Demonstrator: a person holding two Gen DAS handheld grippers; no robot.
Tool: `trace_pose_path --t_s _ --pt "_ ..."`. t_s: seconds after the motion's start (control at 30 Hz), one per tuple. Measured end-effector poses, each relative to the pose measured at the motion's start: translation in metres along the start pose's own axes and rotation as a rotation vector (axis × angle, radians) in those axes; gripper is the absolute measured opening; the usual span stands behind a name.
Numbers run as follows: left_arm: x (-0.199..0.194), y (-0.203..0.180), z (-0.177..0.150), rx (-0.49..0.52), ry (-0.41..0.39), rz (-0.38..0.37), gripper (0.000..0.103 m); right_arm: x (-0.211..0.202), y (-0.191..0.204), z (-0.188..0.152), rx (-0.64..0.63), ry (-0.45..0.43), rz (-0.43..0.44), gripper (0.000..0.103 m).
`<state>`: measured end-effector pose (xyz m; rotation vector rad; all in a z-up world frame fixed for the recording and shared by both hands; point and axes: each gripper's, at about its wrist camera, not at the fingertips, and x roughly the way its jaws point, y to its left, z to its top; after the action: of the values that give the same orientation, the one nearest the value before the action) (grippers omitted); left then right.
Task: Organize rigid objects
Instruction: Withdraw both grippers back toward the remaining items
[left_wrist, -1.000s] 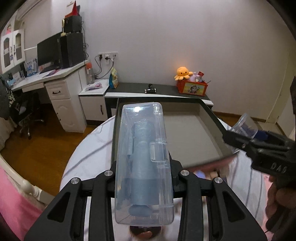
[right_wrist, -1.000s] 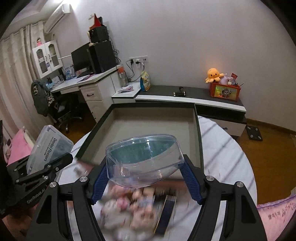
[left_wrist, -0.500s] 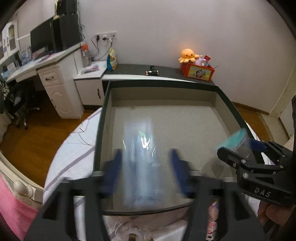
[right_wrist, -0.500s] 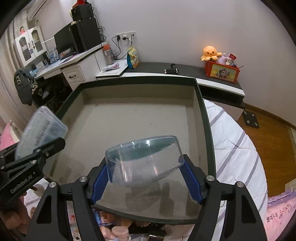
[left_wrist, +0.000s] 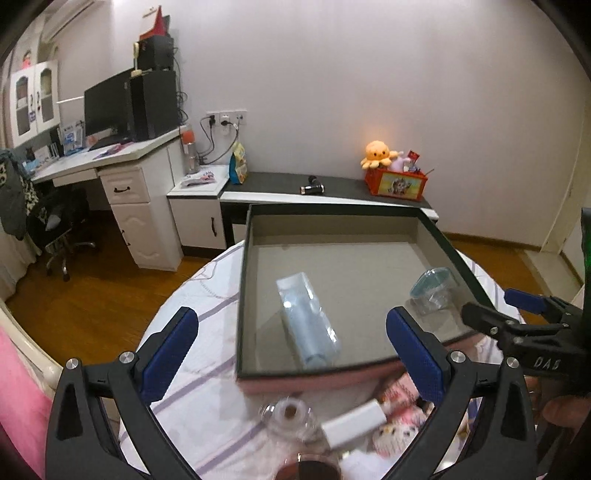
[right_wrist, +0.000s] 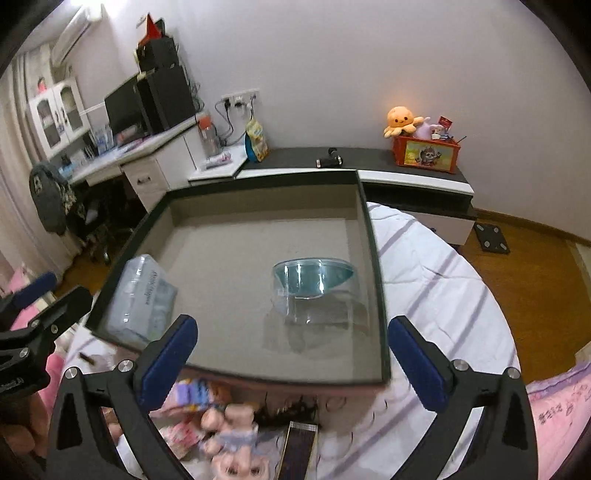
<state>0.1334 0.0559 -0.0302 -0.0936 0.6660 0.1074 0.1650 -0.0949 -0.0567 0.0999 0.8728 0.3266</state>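
Both sets of tongs are spreading wide right now, and nothing sits between either pair. The left tongs (left_wrist: 291, 350) hover at the near edge of the dark-rimmed tray (left_wrist: 369, 209), blue pads far apart; the right tongs (right_wrist: 291, 354) do the same over that near rim, jaws opening, empty.

Inside the tray lie the two pieces. The long clear case (left_wrist: 308, 319), a see-through rectangular shell with a pale blue cylinder showing inside, lies flat on the grey tray floor, toward the tray's left half and close to its near wall, one end angled toward the far wall. From the right wrist view the same case (right_wrist: 142, 295) shows printed lettering along its side, too blurred to read.

The clear domed container (right_wrist: 314, 291) rests on the tray floor in the right half, near the right wall: transparent plastic with a teal lining visible through it. In the left wrist view it (left_wrist: 432, 290) sits just beside that right wall, well apart from the long case.

The tray itself rests on a bed with a white, purple-striped sheet (right_wrist: 436, 280).
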Motion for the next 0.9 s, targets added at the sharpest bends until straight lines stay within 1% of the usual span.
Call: trace_pose_path --t_s 0.17,0.27,0.4,0.6,0.7,0.9 --pt "-0.026 0.011 -0.015 -0.017 -0.017 0.027 0.103 -0.027 -0.002 -0.015 0.024 -0.027 0.001 0.103" --pt "-0.036 0.017 -0.027 -0.020 -0.015 0.066 0.103 -0.041 0.001 -0.025 0.023 -0.042 -0.001 0.103" --pt "-0.043 0.025 -0.049 -0.052 0.010 0.072 0.103 -0.054 0.001 -0.043 0.026 -0.041 -0.012 0.103" --pt "-0.058 0.025 -0.080 -0.079 0.039 0.073 0.103 -0.067 0.001 -0.067 0.043 -0.033 -0.025 0.103" --pt "-0.066 0.020 -0.084 -0.081 0.033 0.086 0.103 -0.075 0.005 -0.073 0.036 -0.043 -0.033 0.103" --pt "-0.084 0.009 -0.084 -0.053 -0.002 0.097 0.103 -0.092 0.019 -0.080 0.003 -0.069 -0.038 0.103"
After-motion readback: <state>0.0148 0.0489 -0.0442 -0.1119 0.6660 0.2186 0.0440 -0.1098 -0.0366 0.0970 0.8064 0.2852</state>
